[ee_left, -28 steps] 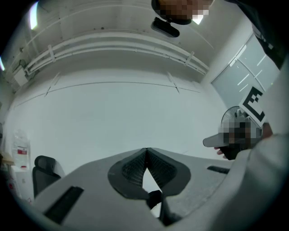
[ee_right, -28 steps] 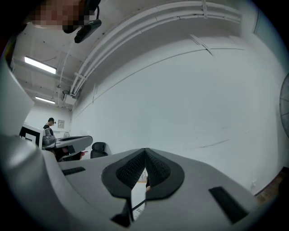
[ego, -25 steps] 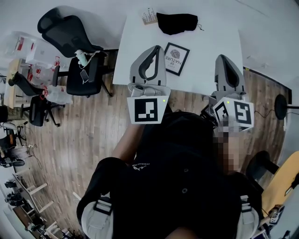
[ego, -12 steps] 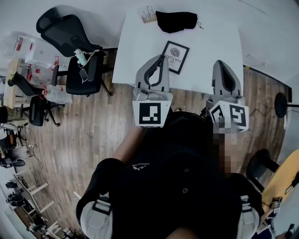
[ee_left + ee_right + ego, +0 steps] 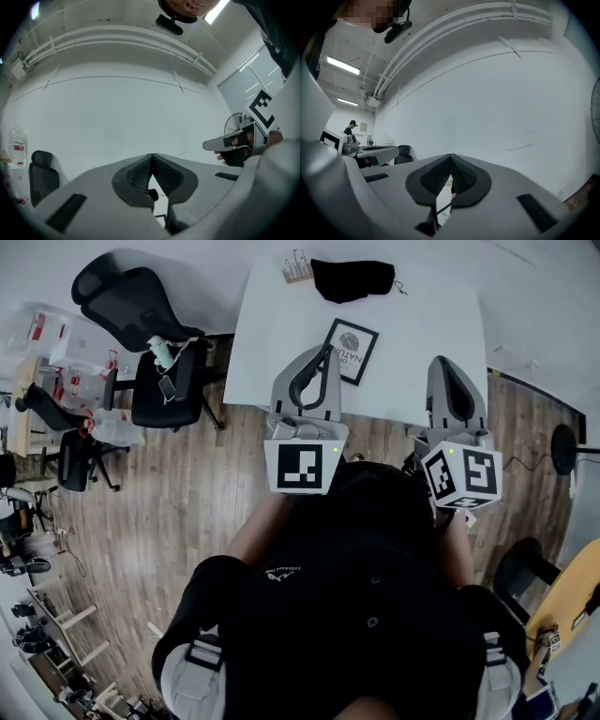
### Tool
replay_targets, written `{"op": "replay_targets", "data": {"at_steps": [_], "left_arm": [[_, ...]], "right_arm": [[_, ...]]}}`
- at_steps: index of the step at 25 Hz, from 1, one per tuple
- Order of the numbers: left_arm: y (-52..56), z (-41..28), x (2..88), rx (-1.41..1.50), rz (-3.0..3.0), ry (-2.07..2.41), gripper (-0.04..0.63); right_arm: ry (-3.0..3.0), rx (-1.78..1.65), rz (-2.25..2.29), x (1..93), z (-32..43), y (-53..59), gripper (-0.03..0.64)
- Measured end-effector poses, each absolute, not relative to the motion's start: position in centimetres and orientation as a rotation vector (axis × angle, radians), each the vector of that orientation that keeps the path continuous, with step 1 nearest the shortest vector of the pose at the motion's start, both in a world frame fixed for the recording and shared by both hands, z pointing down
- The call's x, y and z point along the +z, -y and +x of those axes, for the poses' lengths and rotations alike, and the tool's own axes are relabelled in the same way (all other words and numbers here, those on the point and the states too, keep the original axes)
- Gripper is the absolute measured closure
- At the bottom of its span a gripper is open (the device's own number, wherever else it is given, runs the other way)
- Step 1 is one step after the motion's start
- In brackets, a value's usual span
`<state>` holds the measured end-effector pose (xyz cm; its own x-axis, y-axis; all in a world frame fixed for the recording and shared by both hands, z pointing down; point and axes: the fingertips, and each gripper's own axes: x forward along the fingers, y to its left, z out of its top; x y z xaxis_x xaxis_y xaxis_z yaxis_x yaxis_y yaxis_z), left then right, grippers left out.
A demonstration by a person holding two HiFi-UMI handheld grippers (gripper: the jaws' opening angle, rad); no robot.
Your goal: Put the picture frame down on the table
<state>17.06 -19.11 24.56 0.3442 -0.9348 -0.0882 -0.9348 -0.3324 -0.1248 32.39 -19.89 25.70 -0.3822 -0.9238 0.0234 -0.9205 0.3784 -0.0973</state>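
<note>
The black picture frame [image 5: 351,351], with a white print inside, lies flat on the white table [image 5: 422,334]. My left gripper [image 5: 324,352] hovers over the table's near edge, its tip just left of the frame, shut and holding nothing. My right gripper [image 5: 447,365] hangs over the near edge further right, also shut and holding nothing. In the left gripper view the jaws [image 5: 151,155] meet at the tip, and a corner of the frame [image 5: 160,216] shows through the gap below. The right gripper view shows its jaws [image 5: 451,157] closed too, with part of the frame's print [image 5: 444,217] beneath.
A black pouch [image 5: 352,279] and a small box [image 5: 298,268] lie at the table's far edge. Black office chairs [image 5: 164,381] stand left of the table on the wooden floor. A fan stand [image 5: 564,454] is at the right. A white wall lies beyond the table.
My left gripper has drifted a little to the right, bringing its tip closer to the frame's left edge. The right gripper has barely shifted. The frame stays on the table.
</note>
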Motion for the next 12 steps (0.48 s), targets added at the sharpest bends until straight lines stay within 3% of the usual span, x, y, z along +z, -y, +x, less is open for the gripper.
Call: {"op": "replay_targets", "data": {"at_steps": [12], "left_arm": [[18.88, 17.39, 25.37, -0.021, -2.455, -1.727, 0.588]], "right_arm": [[-2.559, -0.163, -1.746, 26.03, 33.17, 19.54, 0.618]]}}
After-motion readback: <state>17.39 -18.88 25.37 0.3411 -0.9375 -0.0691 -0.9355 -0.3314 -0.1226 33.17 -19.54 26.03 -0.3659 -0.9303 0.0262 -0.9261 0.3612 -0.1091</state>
